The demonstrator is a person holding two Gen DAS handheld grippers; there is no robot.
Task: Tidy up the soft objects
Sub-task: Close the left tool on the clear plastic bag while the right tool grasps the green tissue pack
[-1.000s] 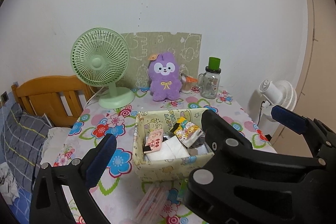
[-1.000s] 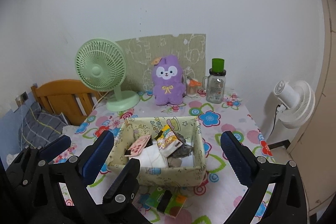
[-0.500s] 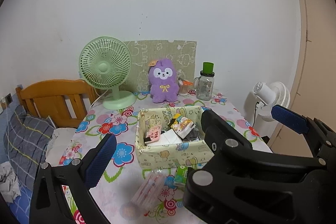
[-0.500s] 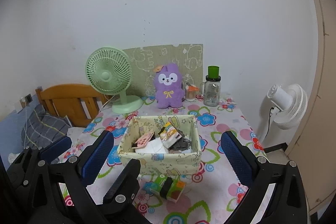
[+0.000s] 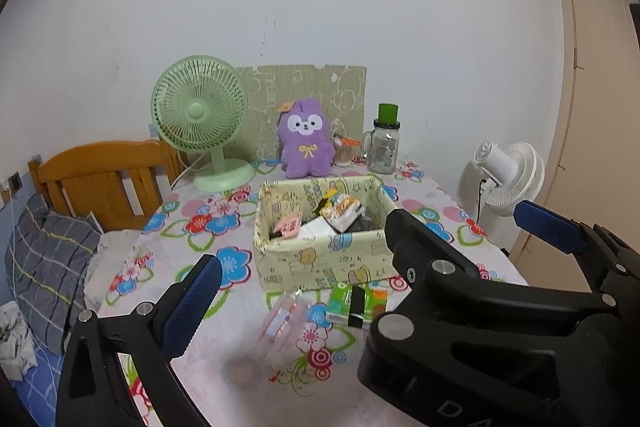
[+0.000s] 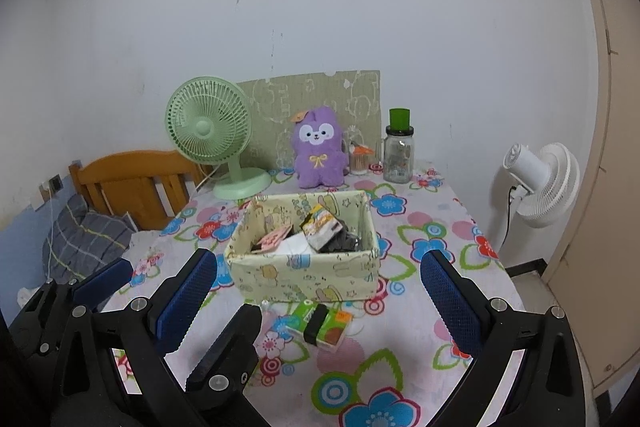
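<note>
A cream patterned fabric box (image 5: pixel 320 261) (image 6: pixel 304 277) stands mid-table and holds several small soft items. Among them are a pink pouch (image 5: pixel 289 227) and a printed packet (image 5: pixel 340 213). In front of the box lie green tissue packs (image 5: pixel 356 303) (image 6: pixel 322 323) and a clear pink-striped packet (image 5: pixel 282 319). A purple plush (image 5: pixel 306 143) (image 6: pixel 320 151) sits upright at the table's back. My left gripper (image 5: pixel 344 287) is open and empty, in the air short of the box. My right gripper (image 6: pixel 316 301) is open and empty too, close beside it, and their fingers overlap in both views.
At the back stand a green desk fan (image 5: pixel 200 119), a glass jar with a green lid (image 5: pixel 386 147) and a small cup (image 5: pixel 343 153). A wooden headboard (image 5: pixel 100 179) and grey bedding (image 5: pixel 44 267) are on the left. A white floor fan (image 5: pixel 512 179) is off the right edge.
Both grippers have drawn back from the box, still open. The box looks smaller and farther away. The green packs and the clear packet in front of it have come fully into view.
</note>
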